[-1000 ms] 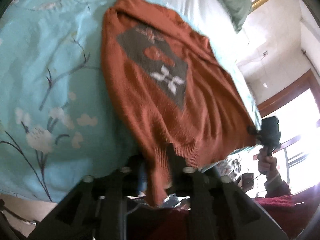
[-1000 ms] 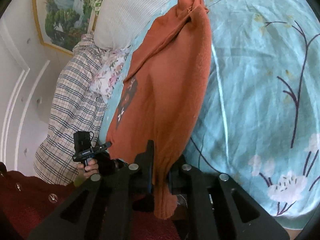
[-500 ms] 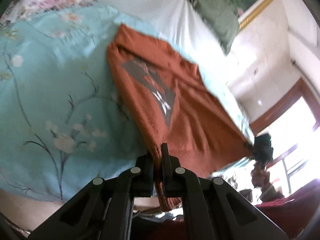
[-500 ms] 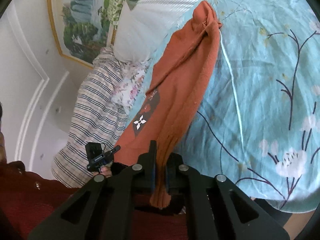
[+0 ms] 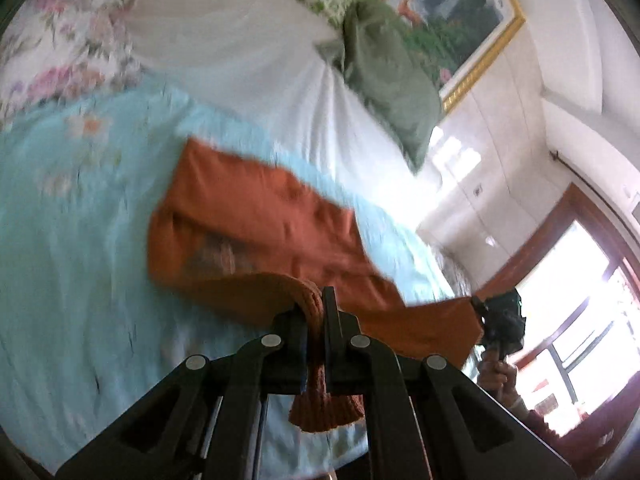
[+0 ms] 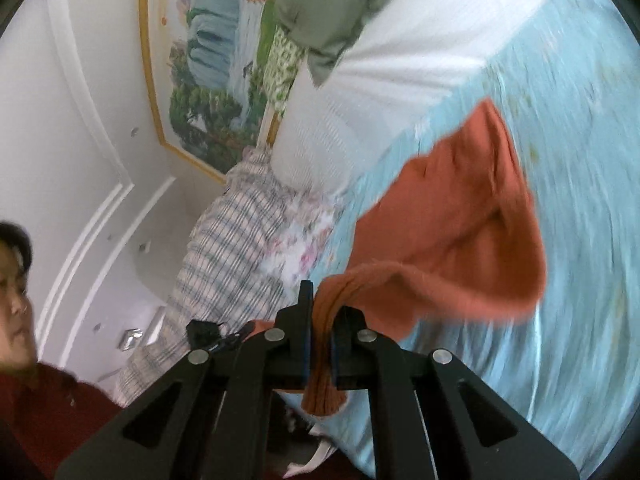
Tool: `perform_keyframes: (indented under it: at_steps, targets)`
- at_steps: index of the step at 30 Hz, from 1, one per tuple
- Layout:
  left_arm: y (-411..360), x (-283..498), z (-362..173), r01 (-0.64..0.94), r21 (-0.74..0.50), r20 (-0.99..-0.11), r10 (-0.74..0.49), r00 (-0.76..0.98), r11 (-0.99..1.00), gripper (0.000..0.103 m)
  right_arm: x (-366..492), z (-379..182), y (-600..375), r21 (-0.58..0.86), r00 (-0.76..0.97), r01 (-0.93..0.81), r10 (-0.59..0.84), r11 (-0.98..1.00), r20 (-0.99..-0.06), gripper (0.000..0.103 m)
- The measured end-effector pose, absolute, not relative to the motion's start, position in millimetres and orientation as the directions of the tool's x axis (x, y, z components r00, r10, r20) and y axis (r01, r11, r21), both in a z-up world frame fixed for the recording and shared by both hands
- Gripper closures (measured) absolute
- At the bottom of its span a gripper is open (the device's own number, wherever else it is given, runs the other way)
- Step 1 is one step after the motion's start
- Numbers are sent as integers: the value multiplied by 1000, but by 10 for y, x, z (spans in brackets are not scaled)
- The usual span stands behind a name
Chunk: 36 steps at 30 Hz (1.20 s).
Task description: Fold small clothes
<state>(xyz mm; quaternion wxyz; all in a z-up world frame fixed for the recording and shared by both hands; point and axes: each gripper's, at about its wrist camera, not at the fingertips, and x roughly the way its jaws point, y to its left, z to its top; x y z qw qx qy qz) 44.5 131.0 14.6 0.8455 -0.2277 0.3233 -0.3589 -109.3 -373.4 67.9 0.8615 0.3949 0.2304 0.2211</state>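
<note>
A small rust-orange knitted sweater (image 5: 256, 216) lies on the light blue floral bedspread (image 5: 72, 240); its near hem is lifted and arches over the rest. My left gripper (image 5: 316, 312) is shut on one ribbed hem corner. My right gripper (image 6: 320, 312) is shut on the other hem corner of the sweater (image 6: 460, 232). The right gripper also shows in the left wrist view (image 5: 500, 320) at the sweater's far corner. The sweater's grey chest patch (image 5: 216, 252) is partly covered by the raised hem.
A white pillow (image 5: 248, 52) and a green pillow (image 5: 384, 76) lie at the head of the bed. A striped and floral blanket (image 6: 232, 248) lies at the bed's side. A framed painting (image 6: 216, 52) hangs on the wall. A window (image 5: 580, 304) is at right.
Both grippers have carried the sweater's hem up and forward towards the collar end. The sweater, stretched flat before, now doubles over itself and hides most of the chest patch.
</note>
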Motion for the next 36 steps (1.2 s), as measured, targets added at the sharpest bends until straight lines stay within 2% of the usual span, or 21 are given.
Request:
perform_keyframes:
  at_steps: [4,9,15,24,27,29,30,31,32,33,36]
  targets:
    - [1313,1081,314,390,-605,-372,-680,632,694,99,-529,691,-3999,761,822,-102,486,640,-298,95]
    - [1124,1876,268,299,-590,-422,-602,677,750,99,188,572,-4249,722,816,37,396,691,-421,95]
    - [785,2686,-14,243,-537,-525,-545,653,808,99,758,357,-4487,719,793,110,375,686,-479,95]
    - [607,3370,-513,175,-484,-643,-484,593,858,99,1250,-197,-4662,671,710,261,333,694,-620,95]
    - [561,3523,-718,150,-463,-687,-460,563,874,98,1216,-270,-4709,684,705,285,336,671,-624,95]
    - [573,3536,-815,134,-461,-705,-454,546,877,95,1074,-171,-4734,671,727,296,295,679,-620,87]
    - [588,3500,-824,133,-468,-702,-459,545,874,92,1003,-111,-4733,657,738,299,268,692,-619,74]
    - [597,3463,-820,132,-472,-700,-462,544,872,87,915,-45,-4732,632,749,312,226,709,-623,53]
    - [621,3377,-808,132,-479,-700,-469,539,868,75,820,35,-4708,600,760,323,177,732,-625,42]
    - [625,3284,-784,134,-476,-699,-466,542,869,69,727,120,-4640,567,771,315,143,761,-620,36]
    - [485,2933,-674,204,-458,-694,-491,526,865,69,730,167,-4239,554,749,163,263,817,-609,36]
